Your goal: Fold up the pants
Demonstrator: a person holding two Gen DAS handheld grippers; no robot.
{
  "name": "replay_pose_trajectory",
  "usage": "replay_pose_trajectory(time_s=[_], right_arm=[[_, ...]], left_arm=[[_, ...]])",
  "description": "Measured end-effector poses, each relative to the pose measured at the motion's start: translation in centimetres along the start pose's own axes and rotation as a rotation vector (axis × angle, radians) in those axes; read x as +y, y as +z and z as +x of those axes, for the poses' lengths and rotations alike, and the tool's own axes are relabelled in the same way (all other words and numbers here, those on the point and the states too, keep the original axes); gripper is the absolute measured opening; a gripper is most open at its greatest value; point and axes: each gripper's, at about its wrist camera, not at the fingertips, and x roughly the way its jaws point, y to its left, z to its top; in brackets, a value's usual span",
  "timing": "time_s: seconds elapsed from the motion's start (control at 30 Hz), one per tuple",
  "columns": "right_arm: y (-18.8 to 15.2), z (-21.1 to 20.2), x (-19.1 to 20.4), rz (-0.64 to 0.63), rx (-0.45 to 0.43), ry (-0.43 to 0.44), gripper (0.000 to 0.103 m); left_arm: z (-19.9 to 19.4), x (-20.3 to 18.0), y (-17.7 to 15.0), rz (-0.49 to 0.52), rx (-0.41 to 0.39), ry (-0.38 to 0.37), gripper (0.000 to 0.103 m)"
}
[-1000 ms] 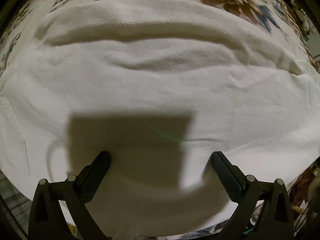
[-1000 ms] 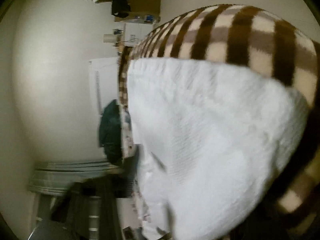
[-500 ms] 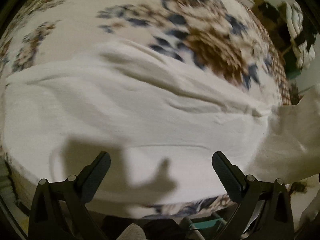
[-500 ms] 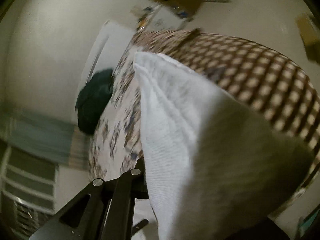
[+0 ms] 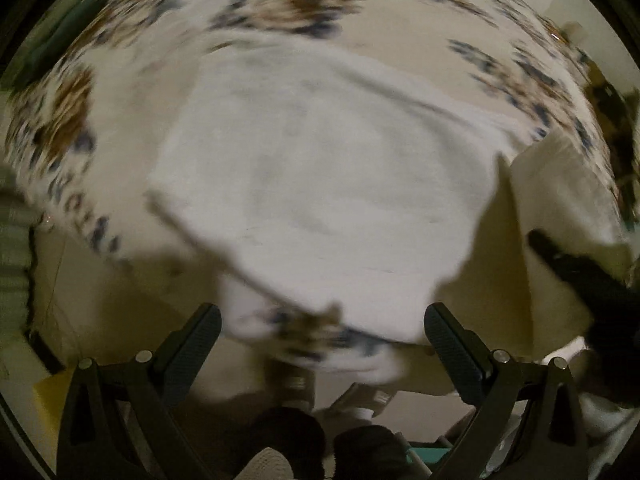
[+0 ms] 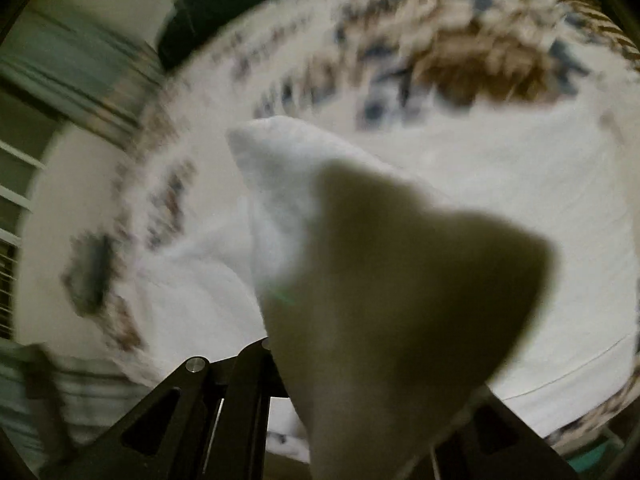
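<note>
The white pants (image 5: 320, 184) lie flat on a floral bed sheet (image 5: 280, 12). My left gripper (image 5: 320, 320) hangs open above the pants' near edge and the bed's side, pointing straight down, with nothing between its fingers. At the right of the left wrist view, a lifted flap of the pants (image 5: 560, 184) rises to my dark right gripper (image 5: 572, 268). In the right wrist view that flap (image 6: 288, 184) stands up from between the jaws of my right gripper (image 6: 360, 360) and hides the fingertips. Its jaws are opening with the cloth still between them. The picture is blurred by motion.
A dark green bundle (image 6: 224, 4) lies at the bed's far end. A brown striped blanket (image 6: 592, 12) shows at the top right. White rails (image 6: 12, 200) stand left of the bed. A person's feet (image 5: 272, 464) and the floor show below the left gripper.
Both hands swept across the bed. The left gripper moved from over the pants' middle to their edge by the bedside. The right gripper rolled and carried the pants' end over the flat part.
</note>
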Motion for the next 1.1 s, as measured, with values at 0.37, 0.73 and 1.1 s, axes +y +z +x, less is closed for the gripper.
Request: replay_pose_trajectory(time_s=[0.37, 0.73, 1.1], right_arm=[[2.1, -2.7, -3.6, 0.216, 0.112, 0.326, 0.064], [2.7, -9.7, -15.3, 0.319, 0.042, 0.033, 0.065], [3.6, -7.7, -16.7, 0.337, 0.018, -0.031, 0.065]], left_arm=[[0.0, 2.2, 2.5, -0.066, -0.018, -0.038, 0.103], [3.6, -12.2, 4.7, 0.223, -0.023, -0.032, 0.099], [0.6, -13.5, 5.1, 0.272, -0.176, -0.142, 0.002]])
